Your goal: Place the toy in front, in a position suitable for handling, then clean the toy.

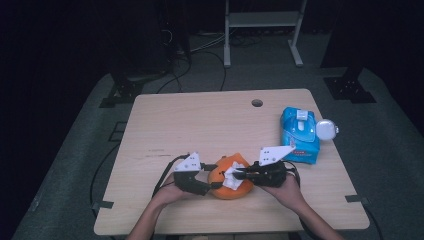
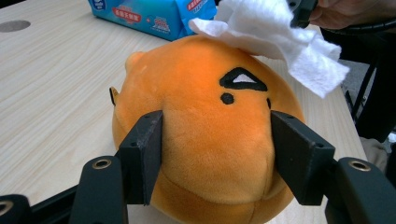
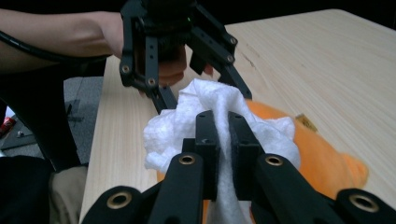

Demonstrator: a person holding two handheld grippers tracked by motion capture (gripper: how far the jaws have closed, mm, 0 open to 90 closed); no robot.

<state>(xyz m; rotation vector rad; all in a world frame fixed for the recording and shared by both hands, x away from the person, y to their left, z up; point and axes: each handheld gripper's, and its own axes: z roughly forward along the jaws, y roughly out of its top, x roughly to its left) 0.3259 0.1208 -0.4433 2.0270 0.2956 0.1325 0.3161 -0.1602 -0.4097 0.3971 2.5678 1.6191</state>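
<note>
The round orange plush toy with a black stitched face (image 2: 210, 140) sits on the pale wooden table (image 1: 200, 120) near its front edge, between the person's two hands. The left hand-held gripper (image 2: 215, 154) clamps the toy's sides with its jaws partly drawn in, pads pressing into the fabric. The right hand-held gripper (image 3: 223, 154) has its jaws pressed together on a crumpled white tissue (image 3: 187, 121) that rests on the toy's top.

The step in hand looks like wiping the toy. To do it well, keep the left grip firm so the soft body cannot roll, and drag the tissue in short strokes over the surface, pressing lightly so that it neither tears nor slips free. A blue pack of wipes (image 1: 299, 134) lies well apart, at the right.
</note>
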